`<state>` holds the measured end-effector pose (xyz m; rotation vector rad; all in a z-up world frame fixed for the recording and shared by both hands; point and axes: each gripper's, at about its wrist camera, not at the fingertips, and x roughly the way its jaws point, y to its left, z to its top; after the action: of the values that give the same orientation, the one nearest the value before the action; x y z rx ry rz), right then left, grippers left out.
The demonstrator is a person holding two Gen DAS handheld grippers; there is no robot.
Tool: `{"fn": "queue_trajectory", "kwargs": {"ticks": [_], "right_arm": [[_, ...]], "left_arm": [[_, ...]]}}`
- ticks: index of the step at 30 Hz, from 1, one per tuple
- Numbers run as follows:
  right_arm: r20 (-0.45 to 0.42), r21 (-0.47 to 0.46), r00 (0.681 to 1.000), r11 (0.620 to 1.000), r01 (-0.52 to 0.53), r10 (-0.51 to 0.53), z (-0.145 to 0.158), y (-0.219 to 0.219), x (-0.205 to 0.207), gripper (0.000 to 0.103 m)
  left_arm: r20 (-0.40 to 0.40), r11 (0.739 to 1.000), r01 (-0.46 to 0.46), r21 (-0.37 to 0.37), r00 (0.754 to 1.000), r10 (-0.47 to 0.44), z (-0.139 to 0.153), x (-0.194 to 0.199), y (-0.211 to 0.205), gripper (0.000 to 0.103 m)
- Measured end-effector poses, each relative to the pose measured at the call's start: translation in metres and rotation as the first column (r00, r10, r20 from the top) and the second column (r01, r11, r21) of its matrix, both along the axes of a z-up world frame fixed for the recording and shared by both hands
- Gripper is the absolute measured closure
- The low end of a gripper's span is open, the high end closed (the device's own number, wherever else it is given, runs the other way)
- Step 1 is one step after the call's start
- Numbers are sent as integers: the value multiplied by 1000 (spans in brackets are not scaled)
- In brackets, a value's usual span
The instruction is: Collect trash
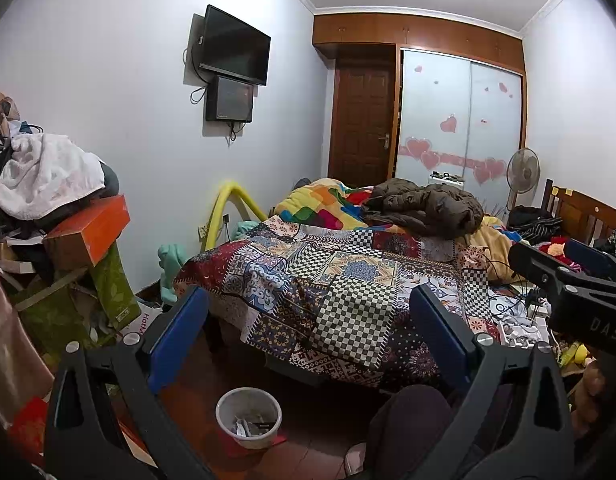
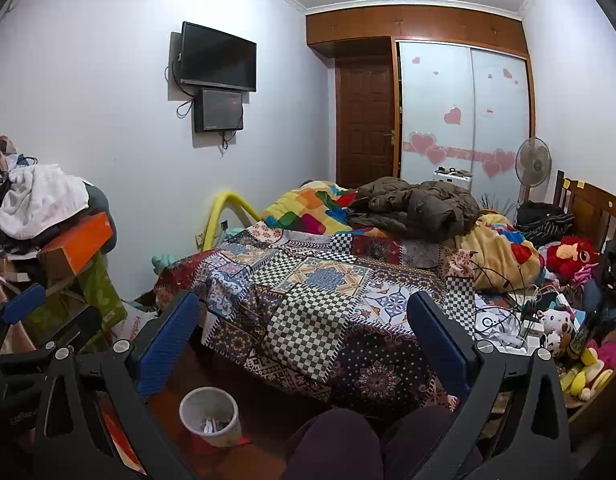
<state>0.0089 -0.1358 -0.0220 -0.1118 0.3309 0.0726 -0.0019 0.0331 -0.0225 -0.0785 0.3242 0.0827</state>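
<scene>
Trash bin (image 1: pixel 248 417) on floor beside bed (image 1: pixel 340 288), claws spread

Glossy plastic bin (image 1: pixel 249 416), patterned cloth bedspread (image 1: pixel 340 292), wooden door (image 1: pixel 362 120)

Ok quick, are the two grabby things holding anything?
Left hand-held gripper: open, holding nothing.
Right hand-held gripper: open, holding nothing.
</scene>
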Motion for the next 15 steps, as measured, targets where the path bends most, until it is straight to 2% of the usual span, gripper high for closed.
{"fn": "queue_trajectory", "kwargs": {"ticks": [15], "right_arm": [[5,-7,1000,1000,0,0,0,5,-3,0]], "left_arm": [[1,1000,15,-3,1000,-15,3,2,-1,1]]}}
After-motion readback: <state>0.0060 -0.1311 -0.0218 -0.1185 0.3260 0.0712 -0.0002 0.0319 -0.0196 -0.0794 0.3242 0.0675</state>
